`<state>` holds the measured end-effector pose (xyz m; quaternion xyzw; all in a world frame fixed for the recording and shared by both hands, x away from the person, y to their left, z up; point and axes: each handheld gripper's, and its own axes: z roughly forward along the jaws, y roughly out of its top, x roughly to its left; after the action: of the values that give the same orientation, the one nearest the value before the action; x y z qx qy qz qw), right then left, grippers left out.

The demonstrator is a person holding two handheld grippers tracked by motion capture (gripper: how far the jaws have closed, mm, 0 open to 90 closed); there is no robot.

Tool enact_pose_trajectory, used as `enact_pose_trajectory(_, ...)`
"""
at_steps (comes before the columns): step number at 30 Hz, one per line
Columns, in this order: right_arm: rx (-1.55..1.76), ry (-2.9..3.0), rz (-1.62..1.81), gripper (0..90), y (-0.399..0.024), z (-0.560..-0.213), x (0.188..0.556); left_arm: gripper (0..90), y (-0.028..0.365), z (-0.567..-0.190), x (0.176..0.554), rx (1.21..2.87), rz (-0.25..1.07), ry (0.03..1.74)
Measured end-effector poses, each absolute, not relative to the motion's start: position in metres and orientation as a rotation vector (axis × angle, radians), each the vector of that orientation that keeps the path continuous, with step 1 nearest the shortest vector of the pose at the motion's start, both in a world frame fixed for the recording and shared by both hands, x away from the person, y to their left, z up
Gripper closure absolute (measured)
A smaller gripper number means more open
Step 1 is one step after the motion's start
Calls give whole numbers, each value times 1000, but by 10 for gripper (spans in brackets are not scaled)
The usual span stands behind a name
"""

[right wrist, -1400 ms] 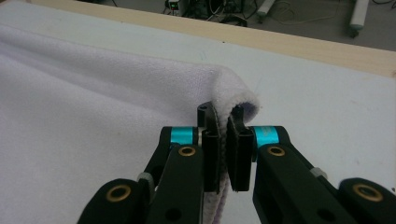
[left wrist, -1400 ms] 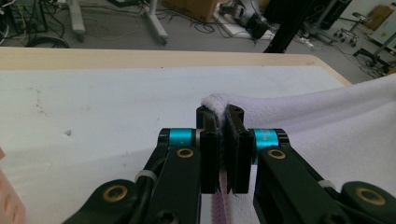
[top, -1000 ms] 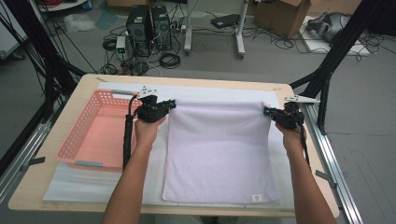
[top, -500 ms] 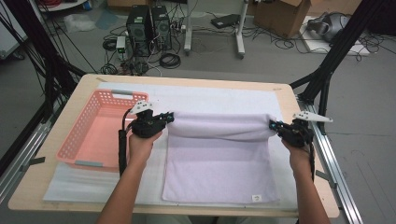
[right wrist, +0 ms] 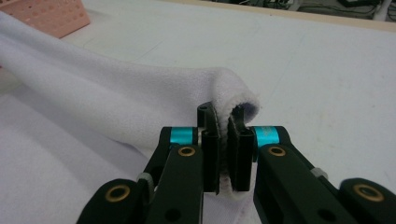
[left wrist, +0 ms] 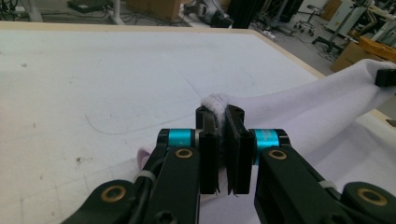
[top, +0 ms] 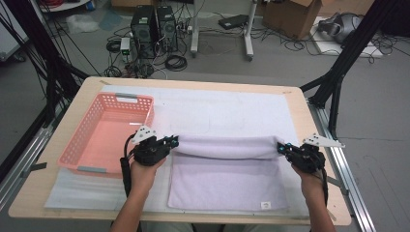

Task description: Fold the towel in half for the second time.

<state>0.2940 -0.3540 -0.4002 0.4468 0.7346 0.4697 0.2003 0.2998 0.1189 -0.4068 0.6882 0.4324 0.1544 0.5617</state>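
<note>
high view: overhead, facing forward | gripper views: close, low — all share towel [top: 225,169]

Black left gripper [top: 170,141] and right gripper [top: 282,147]: teal bands, brass screws, black cables

Even bright indoor light, soft shadows, slightly grainy, backgrounds blurred.

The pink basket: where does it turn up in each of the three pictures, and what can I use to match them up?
High view: the pink basket sits left of centre on the white mat, beside the left claw.
Left gripper view: not in it.
Right gripper view: a corner of it at the top left, beyond the towel.
Shared landmark: the lilac towel, pinched at a corner by each claw.
</note>
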Motion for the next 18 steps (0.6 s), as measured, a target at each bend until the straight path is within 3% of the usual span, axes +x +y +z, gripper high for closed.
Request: enact_pose_trajectory(18,1188,2152,1265,852,-357,-425,253,843,128,-429,256,1676,329,948)
